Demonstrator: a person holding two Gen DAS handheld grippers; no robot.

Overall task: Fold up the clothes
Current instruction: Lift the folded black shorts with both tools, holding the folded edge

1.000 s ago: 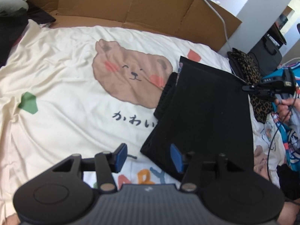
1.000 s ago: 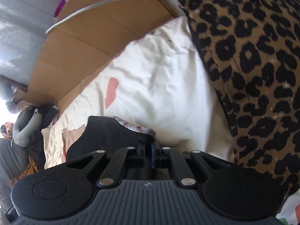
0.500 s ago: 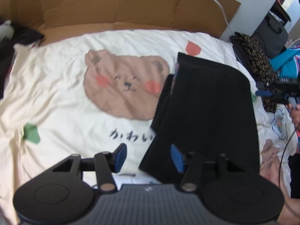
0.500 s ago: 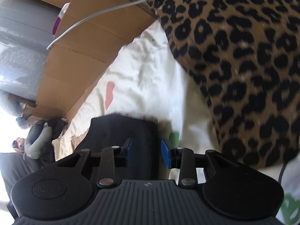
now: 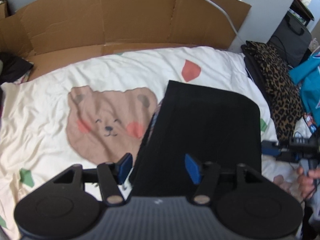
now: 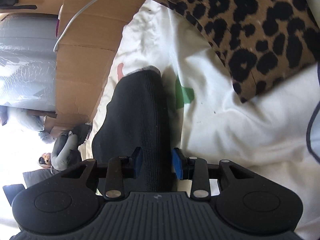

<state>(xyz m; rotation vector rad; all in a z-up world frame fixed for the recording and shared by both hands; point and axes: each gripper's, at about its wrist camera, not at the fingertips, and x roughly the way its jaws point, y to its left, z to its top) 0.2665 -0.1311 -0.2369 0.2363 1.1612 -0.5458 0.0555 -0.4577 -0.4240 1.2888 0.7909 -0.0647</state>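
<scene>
since a second ago the right gripper [image 6: 157, 164] has let go of the black garment's edge, which it had been pinching, and the left gripper [image 5: 158, 167] has drawn back and higher, so more of the cream bedspread [image 5: 50, 124] shows. the left gripper's jaws are opening and hang above the near end of the folded black garment [image 5: 202, 128], pads clear of the cloth. the right gripper's jaws stand parted, released, with the garment's right edge [image 6: 140, 120] lying between and below the blue pads; whether a pad brushes the cloth cannot be told. the garment lies flat on the right half of the bedspread, partly over the printed bear [image 5: 108, 120], its long axis running from the person toward the cardboard [image 5: 124, 20] at the far side. a leopard-print cloth [image 5: 280, 92] lies just right of it. a white cable [image 5: 220, 10] runs over the cardboard.
</scene>
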